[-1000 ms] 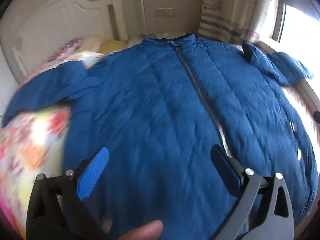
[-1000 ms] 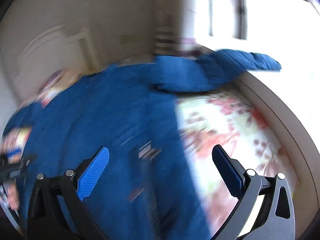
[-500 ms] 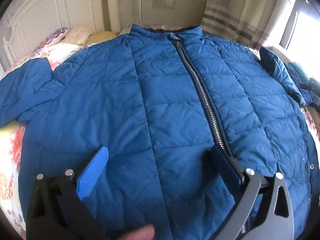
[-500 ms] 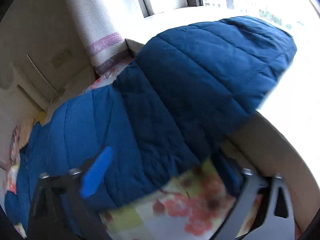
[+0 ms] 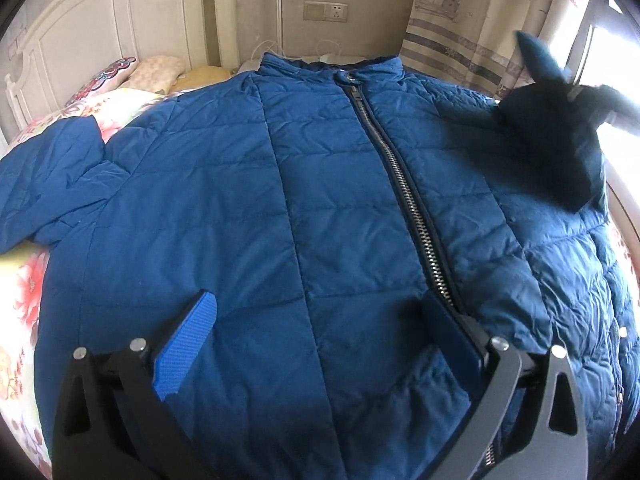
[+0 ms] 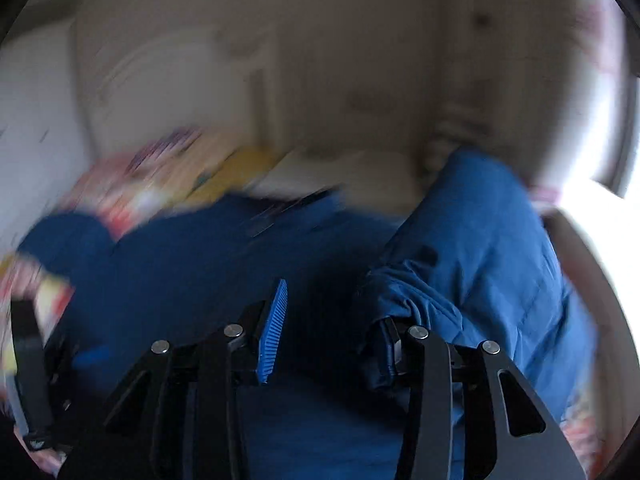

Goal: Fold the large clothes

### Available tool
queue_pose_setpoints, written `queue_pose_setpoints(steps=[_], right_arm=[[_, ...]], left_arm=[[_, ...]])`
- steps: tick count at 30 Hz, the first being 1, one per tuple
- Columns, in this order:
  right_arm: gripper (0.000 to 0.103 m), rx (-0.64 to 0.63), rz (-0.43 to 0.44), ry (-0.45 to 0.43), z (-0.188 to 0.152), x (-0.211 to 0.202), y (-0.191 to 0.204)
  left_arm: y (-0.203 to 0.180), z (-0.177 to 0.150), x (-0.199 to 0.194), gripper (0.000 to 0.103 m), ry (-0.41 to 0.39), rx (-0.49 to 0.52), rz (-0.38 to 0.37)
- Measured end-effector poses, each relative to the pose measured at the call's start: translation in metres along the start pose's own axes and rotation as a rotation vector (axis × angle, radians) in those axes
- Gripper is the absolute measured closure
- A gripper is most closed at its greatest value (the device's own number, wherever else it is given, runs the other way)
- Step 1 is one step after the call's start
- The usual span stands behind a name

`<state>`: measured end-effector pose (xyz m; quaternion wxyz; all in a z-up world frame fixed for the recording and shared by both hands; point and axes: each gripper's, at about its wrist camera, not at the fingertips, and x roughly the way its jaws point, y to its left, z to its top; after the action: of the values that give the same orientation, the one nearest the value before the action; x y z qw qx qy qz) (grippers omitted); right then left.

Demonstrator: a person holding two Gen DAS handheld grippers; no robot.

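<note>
The left gripper hovers, jaws wide open, over the zipped blue quilted jacket on the bed. The right gripper has just been closing; its jaws are still apart, with a jacket sleeve bunched against the right-hand one.

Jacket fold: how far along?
Early. Done: jacket spread flat on the bed, zipped. In hand: right gripper, whose jaws have just been closing, has one sleeve lifted over the body; grip unclear. Left gripper open above the hem. Other sleeve unfolded.

We see a white panelled headboard, a beige wall with a socket, patterned curtains and a bright window.
</note>
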<state>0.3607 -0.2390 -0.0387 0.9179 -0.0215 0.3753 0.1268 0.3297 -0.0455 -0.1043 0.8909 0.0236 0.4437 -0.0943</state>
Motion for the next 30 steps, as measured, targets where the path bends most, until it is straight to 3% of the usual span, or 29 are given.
queue_pose_setpoints(steps=[1, 3, 7, 11, 13, 16, 21, 27, 30], right_arm=[[0.060, -0.021, -0.002, 0.064, -0.007, 0.016, 0.010], [0.044, -0.041, -0.007, 0.152, -0.020, 0.040, 0.017], [0.020, 0.037, 0.041, 0.150, -0.036, 0.025, 0.008], [0.018, 0.181, 0.086, 0.057, -0.056, -0.042, -0.018], [0.018, 0.212, -0.004, 0.001, -0.077, -0.075, -0.035], [0.018, 0.255, -0.132, -0.008, -0.114, -0.101, -0.054], [0.018, 0.346, -0.222, 0.006, -0.160, -0.102, -0.070], [0.018, 0.415, -0.163, 0.022, -0.173, -0.094, -0.082], [0.018, 0.411, -0.169, 0.024, -0.167, -0.089, -0.080]], left_arm=[[0.000, 0.000, 0.000, 0.002, -0.001, -0.001, -0.002], [0.002, 0.000, -0.001, 0.002, -0.003, -0.004, -0.010], [0.002, -0.001, -0.002, 0.002, -0.005, -0.007, -0.017], [0.003, -0.001, -0.001, 0.002, -0.005, -0.006, -0.016], [0.001, -0.001, -0.002, 0.002, -0.001, 0.001, -0.003], [-0.012, 0.007, -0.006, 0.002, 0.007, 0.030, 0.059], [-0.097, 0.045, -0.029, 0.002, -0.135, 0.274, 0.082], [-0.213, 0.076, -0.019, 0.003, -0.138, 0.551, -0.008], [-0.258, 0.070, 0.002, 0.017, -0.126, 0.727, 0.089]])
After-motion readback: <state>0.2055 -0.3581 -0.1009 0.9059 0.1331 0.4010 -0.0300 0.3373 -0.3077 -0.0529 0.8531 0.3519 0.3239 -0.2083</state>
